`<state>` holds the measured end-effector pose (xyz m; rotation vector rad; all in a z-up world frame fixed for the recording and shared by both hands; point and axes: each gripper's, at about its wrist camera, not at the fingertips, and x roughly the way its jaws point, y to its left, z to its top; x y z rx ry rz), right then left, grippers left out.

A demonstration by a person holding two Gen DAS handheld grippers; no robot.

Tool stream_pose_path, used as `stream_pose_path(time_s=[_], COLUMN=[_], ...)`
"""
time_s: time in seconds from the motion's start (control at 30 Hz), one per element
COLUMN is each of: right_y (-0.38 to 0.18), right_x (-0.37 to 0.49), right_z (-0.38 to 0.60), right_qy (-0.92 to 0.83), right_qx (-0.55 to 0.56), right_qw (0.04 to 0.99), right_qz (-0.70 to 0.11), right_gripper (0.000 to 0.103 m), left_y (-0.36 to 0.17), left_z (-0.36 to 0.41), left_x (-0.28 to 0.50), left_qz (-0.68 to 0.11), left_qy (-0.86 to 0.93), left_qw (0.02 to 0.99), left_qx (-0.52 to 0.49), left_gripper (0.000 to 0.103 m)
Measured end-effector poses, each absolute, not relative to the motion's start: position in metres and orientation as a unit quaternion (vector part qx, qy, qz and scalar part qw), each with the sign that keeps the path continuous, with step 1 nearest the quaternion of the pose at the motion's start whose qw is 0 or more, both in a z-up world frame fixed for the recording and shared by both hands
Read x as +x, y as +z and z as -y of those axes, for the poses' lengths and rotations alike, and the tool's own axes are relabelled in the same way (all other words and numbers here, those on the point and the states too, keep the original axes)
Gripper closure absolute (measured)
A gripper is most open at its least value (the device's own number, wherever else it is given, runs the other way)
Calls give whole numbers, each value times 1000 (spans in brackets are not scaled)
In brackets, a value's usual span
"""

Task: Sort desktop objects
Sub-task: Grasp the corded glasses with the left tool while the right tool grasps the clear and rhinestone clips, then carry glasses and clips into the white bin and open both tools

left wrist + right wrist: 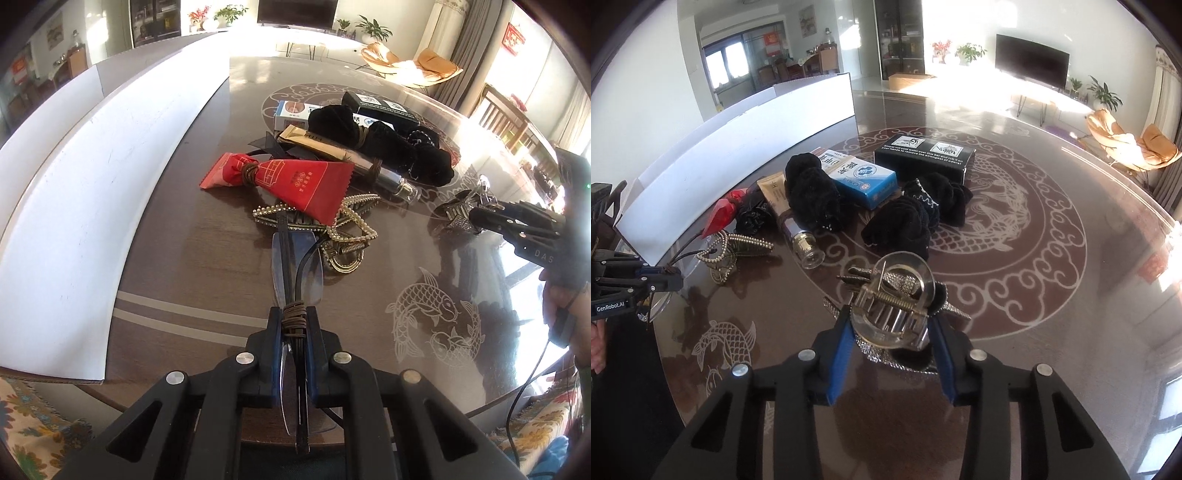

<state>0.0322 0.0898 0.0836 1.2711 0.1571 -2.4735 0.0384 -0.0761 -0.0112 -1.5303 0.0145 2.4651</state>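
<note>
My left gripper point(294, 314) is shut on a folded pair of rimless glasses point(297, 258) bound with a brown hair tie point(294, 319). The lenses stick out ahead over the brown table. In the right wrist view it comes in from the left edge point(677, 280). My right gripper point(890, 317) is shut on a clear hair claw clip point(897, 295) set with rhinestones, its blue pads against the clip's sides. The left wrist view shows that gripper point(476, 218) at the right, with the clip point(456, 210) at its tips.
A pile lies mid-table: red sachet point(291, 181), pearl claw clip point(347, 225), gold tube point(325, 146), small bottle point(399, 184), black scrunchies point(373, 140), blue-white box point(864, 177) and black box point(923, 155). An open white cardboard box point(74, 184) runs along the left.
</note>
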Motion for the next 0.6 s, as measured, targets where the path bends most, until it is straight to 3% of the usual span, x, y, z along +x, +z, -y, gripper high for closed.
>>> stream_pose_path(time_s=[0.03,0.1,0.17,0.23,0.27,0.3,0.33,0.47,0.6], right_y=[81,77,76,75,76,76,77,92,109], right_x=[30,23,18,14,12,11,8,14,23], right_z=[-90,-92,-90,-88,-88,-88,-89,-91,-98], right_qy=[-872,-869,-870,-866,-860,-855,-850,-858,-873], right_qx=[450,450,439,427,428,430,438,434,421], right_qw=[183,193,208,239,261,271,276,256,234], right_qz=[-58,-69,-89,-101,-99,-99,-95,-99,-77], right_gripper=[51,24,16,16,23,45,51,65,66], left_y=[-12,-11,-12,-13,-13,-15,-15,-10,-4], left_z=[76,79,79,80,82,82,84,92,90], left_x=[39,39,40,39,39,38,38,43,47], left_qz=[-5,-4,0,7,13,19,25,47,65], left_qy=[843,843,844,843,843,844,845,852,857], left_qw=[120,121,123,125,126,126,126,126,136], left_qx=[-524,-524,-523,-523,-523,-521,-519,-505,-493], left_gripper=[92,92,92,92,92,92,92,92,92])
